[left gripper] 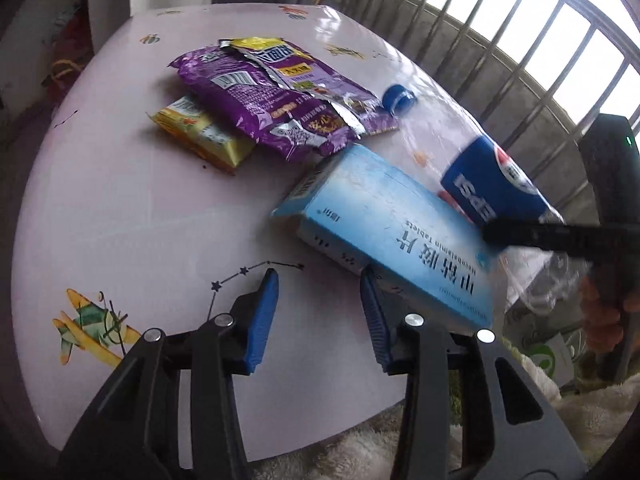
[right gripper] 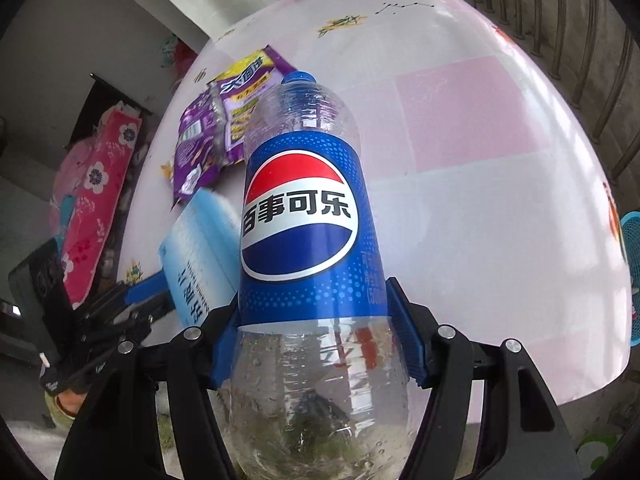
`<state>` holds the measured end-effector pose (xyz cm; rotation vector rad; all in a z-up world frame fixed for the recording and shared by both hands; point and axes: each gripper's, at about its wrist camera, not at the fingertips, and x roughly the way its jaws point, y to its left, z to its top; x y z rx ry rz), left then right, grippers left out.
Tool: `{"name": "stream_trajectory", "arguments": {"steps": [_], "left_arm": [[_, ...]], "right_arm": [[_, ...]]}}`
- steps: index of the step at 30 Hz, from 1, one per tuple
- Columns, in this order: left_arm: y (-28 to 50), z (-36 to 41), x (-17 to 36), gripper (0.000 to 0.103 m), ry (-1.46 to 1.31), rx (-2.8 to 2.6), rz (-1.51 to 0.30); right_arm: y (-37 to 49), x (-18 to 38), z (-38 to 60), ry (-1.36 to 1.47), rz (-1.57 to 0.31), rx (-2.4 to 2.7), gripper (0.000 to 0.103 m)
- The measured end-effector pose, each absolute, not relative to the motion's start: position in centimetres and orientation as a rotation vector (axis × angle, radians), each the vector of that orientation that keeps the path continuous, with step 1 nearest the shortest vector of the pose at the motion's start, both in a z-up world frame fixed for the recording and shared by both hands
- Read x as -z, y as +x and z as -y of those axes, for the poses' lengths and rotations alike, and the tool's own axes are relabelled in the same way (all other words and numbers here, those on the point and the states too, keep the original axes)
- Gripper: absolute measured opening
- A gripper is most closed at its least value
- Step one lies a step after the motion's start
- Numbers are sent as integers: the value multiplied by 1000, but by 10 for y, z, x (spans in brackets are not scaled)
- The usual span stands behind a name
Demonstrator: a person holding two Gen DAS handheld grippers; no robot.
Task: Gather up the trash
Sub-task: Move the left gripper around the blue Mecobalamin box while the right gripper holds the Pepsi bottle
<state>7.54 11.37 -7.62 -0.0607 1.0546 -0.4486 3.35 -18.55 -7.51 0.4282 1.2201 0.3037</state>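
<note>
An empty clear Pepsi bottle (right gripper: 304,216) with a blue label and blue cap sits between the blue pads of my right gripper (right gripper: 316,320), which is shut on its lower body. The bottle also shows in the left wrist view (left gripper: 492,188). A light blue tablet box (left gripper: 384,224) lies on the pink table (left gripper: 140,216), its near end just right of my left gripper (left gripper: 320,284). The left gripper is open and empty, its right pad close beside the box. A torn purple snack wrapper (left gripper: 280,96) and a yellow packet (left gripper: 204,132) lie farther back.
The table's near edge is right under the left gripper, with a white fluffy cloth (left gripper: 360,444) below it. Metal window bars (left gripper: 520,40) run along the far right side. A blue basket (right gripper: 632,276) stands past the table's right edge.
</note>
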Motion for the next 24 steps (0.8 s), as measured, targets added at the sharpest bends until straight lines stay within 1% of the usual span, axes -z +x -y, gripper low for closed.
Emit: {"name": "stream_trajectory", "arguments": {"steps": [7, 13, 15, 16, 18, 20, 22, 23, 24], "left_arm": [[103, -126, 79, 38, -175, 337, -995], [89, -122, 77, 41, -194, 366, -985], [85, -121, 73, 46, -200, 393, -994], [83, -121, 71, 52, -215, 416, -999], [78, -118, 68, 58, -241, 462, -1006], [76, -110, 64, 67, -248, 506, -1017], [74, -100, 61, 71, -239, 544, -1022], [73, -94, 59, 74, -224, 557, -1023], [72, -87, 58, 75, -205, 567, -1023]], "right_arm": [[12, 74, 168, 413, -1222, -343, 64], [21, 71, 192, 405, -1169, -212, 64], [25, 71, 197, 401, -1162, -188, 64], [27, 71, 200, 403, -1162, -183, 64], [30, 71, 204, 403, -1166, -182, 65], [31, 70, 208, 395, -1167, -180, 65], [34, 66, 211, 387, -1155, -174, 72], [35, 64, 213, 384, -1148, -176, 72], [34, 62, 213, 378, -1142, -179, 73]]}}
